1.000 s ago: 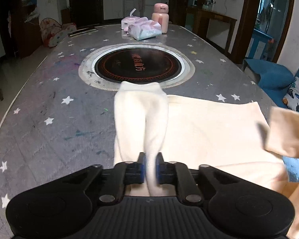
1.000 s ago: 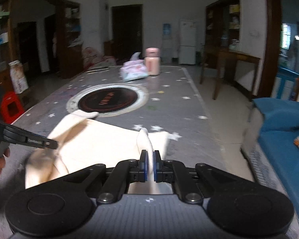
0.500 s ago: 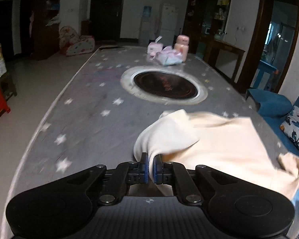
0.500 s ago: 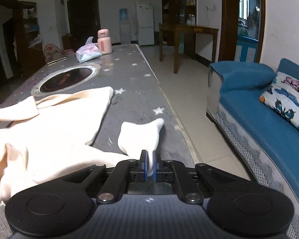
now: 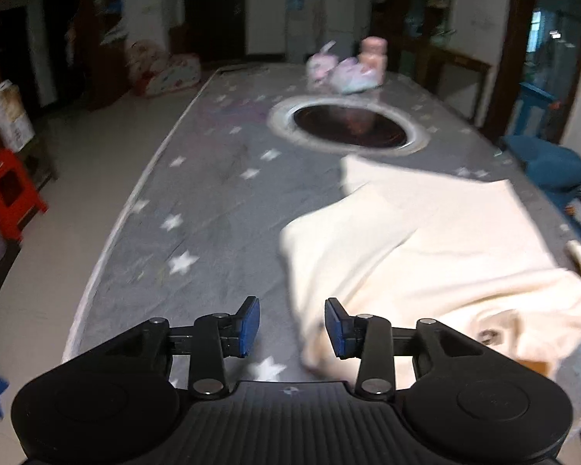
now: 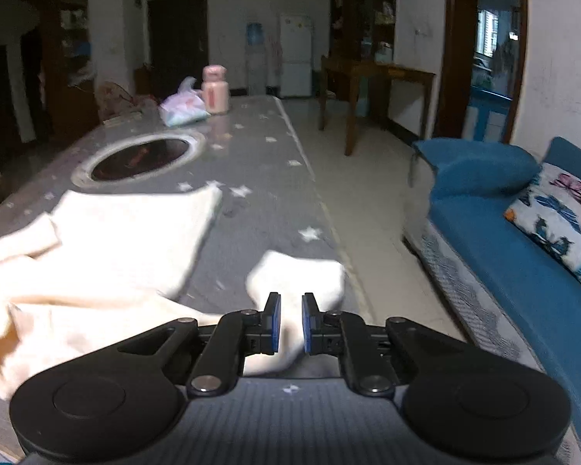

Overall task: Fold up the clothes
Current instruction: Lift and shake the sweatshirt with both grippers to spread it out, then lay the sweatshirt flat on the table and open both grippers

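Twice seeing the cream garment (image 5: 445,240), once from each wrist: lying rumpled on the near end of the grey star-printed table (image 5: 213,201), bunching towards the near edge and flattening out towards the round inset hotplate (image 5: 354,128). Holding the left gripper (image 5: 292,325) spread wide, pinching nothing, its right-hand blue pad (image 5: 335,329) sitting just beside the garment's near left edge, bare table showing between the pads. Holding the right gripper (image 6: 290,323) only narrowly parted, a pale sleeve end (image 6: 302,279) running between its pads and lying close to the table's right edge; not plainly clamping it. Looking past the cloth to a pink bottle (image 6: 215,91) and a tissue pack (image 6: 182,110) standing together beyond the hotplate. Passing a blue sofa (image 6: 523,255) to the right of the table.
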`<state>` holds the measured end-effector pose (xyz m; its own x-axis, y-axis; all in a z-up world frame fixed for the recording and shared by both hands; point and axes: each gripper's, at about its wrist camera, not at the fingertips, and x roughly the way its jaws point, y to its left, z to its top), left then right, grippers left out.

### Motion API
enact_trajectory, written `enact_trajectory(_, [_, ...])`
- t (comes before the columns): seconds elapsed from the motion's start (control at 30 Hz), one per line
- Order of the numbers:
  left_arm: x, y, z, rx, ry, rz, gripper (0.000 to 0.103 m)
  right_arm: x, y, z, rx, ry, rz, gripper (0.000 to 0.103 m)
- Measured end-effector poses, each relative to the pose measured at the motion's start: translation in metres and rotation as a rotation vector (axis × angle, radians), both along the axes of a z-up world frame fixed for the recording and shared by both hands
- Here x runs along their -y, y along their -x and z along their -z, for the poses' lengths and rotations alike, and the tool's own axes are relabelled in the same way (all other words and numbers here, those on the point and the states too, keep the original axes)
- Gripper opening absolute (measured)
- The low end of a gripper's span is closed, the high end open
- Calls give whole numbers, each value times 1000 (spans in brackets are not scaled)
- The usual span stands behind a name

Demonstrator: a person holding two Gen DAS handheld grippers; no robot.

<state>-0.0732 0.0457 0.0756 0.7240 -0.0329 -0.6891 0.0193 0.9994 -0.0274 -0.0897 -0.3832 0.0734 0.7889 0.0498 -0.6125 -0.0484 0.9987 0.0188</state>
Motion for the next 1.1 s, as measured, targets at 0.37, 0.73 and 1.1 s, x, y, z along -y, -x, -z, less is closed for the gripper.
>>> enact_trajectory(0.37, [87,7,15,-16,15,413,60,-102,-1,0,-83,-91,-512,19])
enact_trajectory(0.73, [101,3,44,-46,-30,478,13,-160,14,21,-137,54,-731,24])
enact_trajectory(1.1, [84,36,27,-22,15,634,8,-143,36,7,-177,69,-778,3])
